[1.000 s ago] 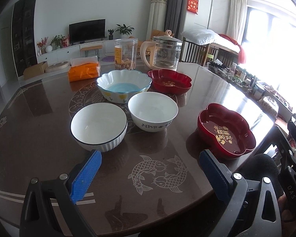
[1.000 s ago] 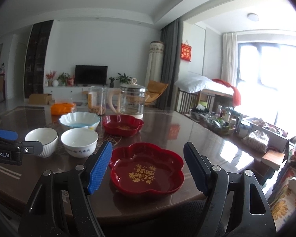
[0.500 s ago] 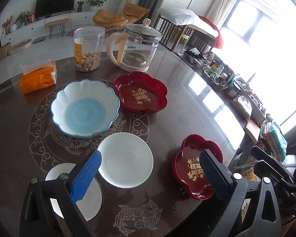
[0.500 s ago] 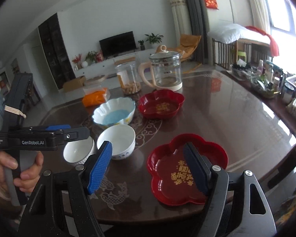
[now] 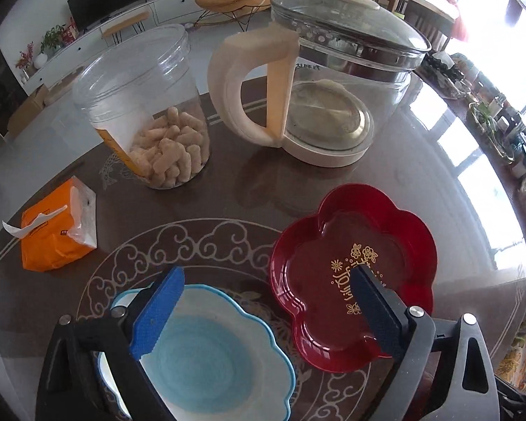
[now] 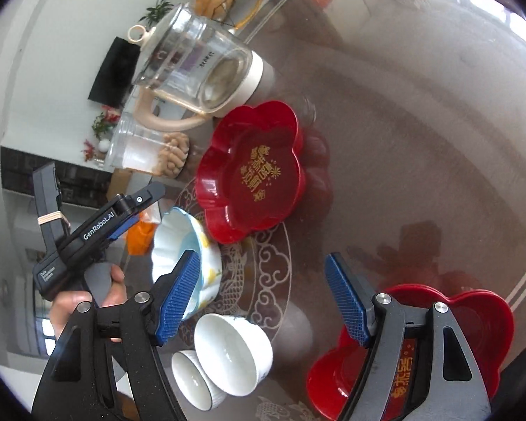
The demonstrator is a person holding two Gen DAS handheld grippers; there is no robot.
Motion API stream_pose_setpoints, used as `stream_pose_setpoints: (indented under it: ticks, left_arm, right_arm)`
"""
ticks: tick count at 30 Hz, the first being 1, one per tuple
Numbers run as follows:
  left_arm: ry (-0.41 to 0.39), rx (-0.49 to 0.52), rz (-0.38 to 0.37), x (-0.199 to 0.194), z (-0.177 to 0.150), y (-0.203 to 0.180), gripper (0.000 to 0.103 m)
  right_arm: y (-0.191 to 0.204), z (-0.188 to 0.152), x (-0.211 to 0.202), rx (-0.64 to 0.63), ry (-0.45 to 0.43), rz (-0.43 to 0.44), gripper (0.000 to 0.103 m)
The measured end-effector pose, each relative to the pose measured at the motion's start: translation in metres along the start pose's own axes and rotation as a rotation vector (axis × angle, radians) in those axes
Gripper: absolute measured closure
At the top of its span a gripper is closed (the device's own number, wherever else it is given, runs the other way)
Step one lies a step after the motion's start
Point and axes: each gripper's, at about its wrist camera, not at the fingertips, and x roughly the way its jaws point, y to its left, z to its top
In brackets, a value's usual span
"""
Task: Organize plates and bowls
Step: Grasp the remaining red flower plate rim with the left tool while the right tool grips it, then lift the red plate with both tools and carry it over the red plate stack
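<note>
My left gripper [image 5: 266, 301] is open and empty, hovering over the blue scalloped bowl [image 5: 210, 354] and the far red flower-shaped plate [image 5: 354, 266]. In the right wrist view the left gripper [image 6: 136, 207] shows above the same scalloped bowl [image 6: 179, 242], beside the far red plate [image 6: 256, 172]. My right gripper [image 6: 263, 294] is open and empty above the table, tilted. Below it stand two white bowls [image 6: 233, 354] [image 6: 193, 382] and a near red flower-shaped plate [image 6: 480, 329] under the right finger.
A glass kettle [image 5: 329, 80] with a cream handle, a clear jar of snacks [image 5: 147, 112] and an orange tissue pack [image 5: 56, 228] stand at the back of the dark glass table [image 5: 235, 189]. The table's right edge [image 5: 491, 182] borders cluttered shelves.
Both grippers rose and moved forward over the table. The left one now looks down on the scalloped bowl and far red plate. The right view has rolled sideways.
</note>
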Motion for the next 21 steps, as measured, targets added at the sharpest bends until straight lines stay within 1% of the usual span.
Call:
stream_pose_setpoints:
  ticks: [2, 3, 4, 5, 6, 8, 9, 12, 13, 14, 15, 16, 17, 18, 21]
  left_arm:
    - [0.005, 0.017, 0.02, 0.015, 0.009, -0.004, 0.016]
    - [0.007, 0.033, 0.035, 0.021, 0.012, -0.007, 0.017]
    - [0.013, 0.05, 0.049, 0.028, 0.013, -0.009, 0.02]
    - [0.02, 0.064, 0.063, 0.034, 0.014, -0.012, 0.024]
    - [0.028, 0.074, 0.07, 0.04, 0.014, -0.013, 0.027]
    - [0.057, 0.085, 0.071, 0.052, 0.014, -0.015, 0.036]
    - [0.07, 0.086, 0.065, 0.057, 0.013, -0.016, 0.039]
    - [0.108, 0.081, 0.049, 0.07, 0.012, -0.016, 0.059]
    - [0.123, 0.072, 0.039, 0.074, 0.012, -0.015, 0.073]
    - [0.142, 0.06, 0.024, 0.078, 0.011, -0.014, 0.087]
    - [0.145, 0.045, 0.012, 0.08, 0.011, -0.014, 0.086]
    - [0.132, 0.035, 0.011, 0.078, 0.011, -0.013, 0.086]
    - [0.127, 0.028, 0.008, 0.077, 0.011, -0.012, 0.087]
    - [0.126, 0.018, -0.005, 0.076, 0.01, -0.01, 0.088]
    - [0.108, -0.004, -0.048, 0.06, 0.006, -0.008, 0.089]
  right_arm:
    - [-0.001, 0.01, 0.014, 0.014, -0.008, -0.027, 0.026]
    - [-0.002, 0.015, 0.019, 0.012, -0.016, -0.042, 0.027]
    - [-0.001, 0.02, 0.025, 0.007, -0.021, -0.054, 0.03]
    - [-0.001, 0.024, 0.03, 0.001, -0.018, -0.063, 0.042]
    - [-0.001, 0.027, 0.035, 0.0, -0.007, -0.068, 0.055]
    - [-0.002, 0.03, 0.045, 0.003, 0.017, -0.076, 0.063]
    - [-0.002, 0.031, 0.049, -0.005, 0.02, -0.083, 0.063]
    - [0.001, 0.034, 0.057, -0.039, 0.007, -0.117, 0.063]
    - [0.0, 0.035, 0.061, -0.042, 0.008, -0.125, 0.063]
    - [-0.001, 0.036, 0.065, -0.039, 0.015, -0.128, 0.067]
    - [-0.002, 0.037, 0.069, -0.036, 0.025, -0.127, 0.075]
    - [-0.003, 0.038, 0.073, -0.038, 0.034, -0.134, 0.079]
    - [-0.003, 0.039, 0.074, -0.046, 0.032, -0.145, 0.085]
    - [-0.003, 0.039, 0.073, -0.061, 0.027, -0.148, 0.087]
    - [-0.005, 0.037, 0.067, -0.081, 0.02, -0.146, 0.087]
